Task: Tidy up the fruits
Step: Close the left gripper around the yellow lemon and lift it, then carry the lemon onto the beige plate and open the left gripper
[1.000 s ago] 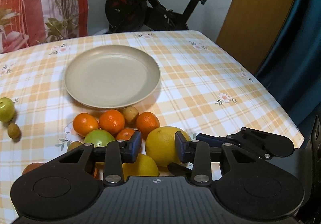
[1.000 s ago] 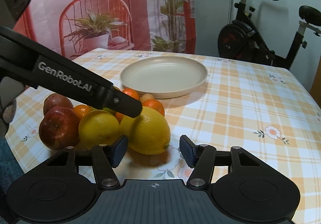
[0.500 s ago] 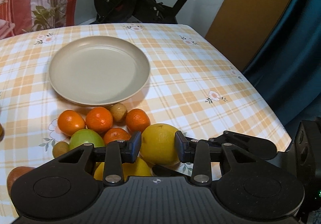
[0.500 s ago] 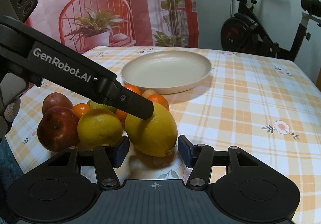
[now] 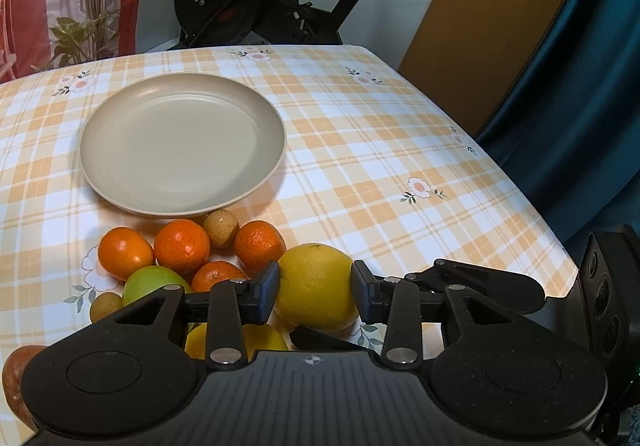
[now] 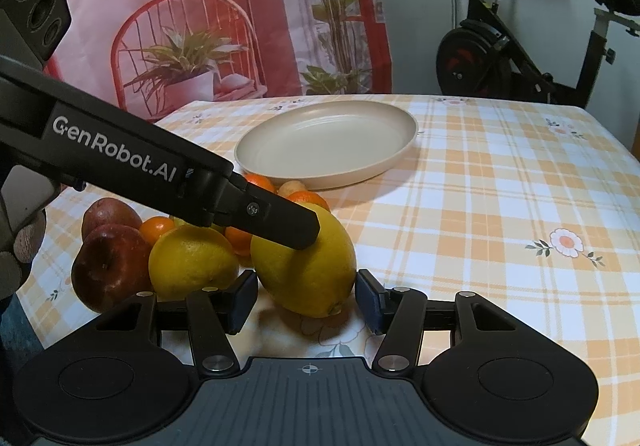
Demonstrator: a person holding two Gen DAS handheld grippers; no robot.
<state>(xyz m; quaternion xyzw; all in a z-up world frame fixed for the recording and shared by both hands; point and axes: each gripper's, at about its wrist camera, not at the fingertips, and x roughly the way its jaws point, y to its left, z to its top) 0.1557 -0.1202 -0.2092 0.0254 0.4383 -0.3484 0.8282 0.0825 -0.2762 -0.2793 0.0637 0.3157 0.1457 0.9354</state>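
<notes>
Left tool [image 5: 314, 292]: its jaws are opening, with the big yellow citrus [image 5: 316, 286] between them; the pads sit right at its two flanks, one finger [image 6: 280, 222] lying on its top side in the right view. My guess is the grasp is being reset or let go.
Right tool [image 6: 306, 296]: spread, straddling the near end of the same citrus without visibly pressing it; likely steadying it or waiting its turn.
Big yellow citrus: rests on the surface [image 5: 380, 150] near its front edge, at the outer end of the fruit heap.
Heap beside it: a second yellow citrus [image 6: 192, 262] and two red apples [image 6: 108, 266] toward the front; behind them a green apple [image 5: 154, 284], several mandarins [image 5: 182, 244] and small brown fruits [image 5: 220, 228], bunched together and touching.
Plate [image 5: 96, 118]: beige, toward the middle of the surface, just beyond the heap; holds nothing, so no fruit appears sorted yet.
Beyond the far edge: an exercise bike [image 5: 256, 2].
</notes>
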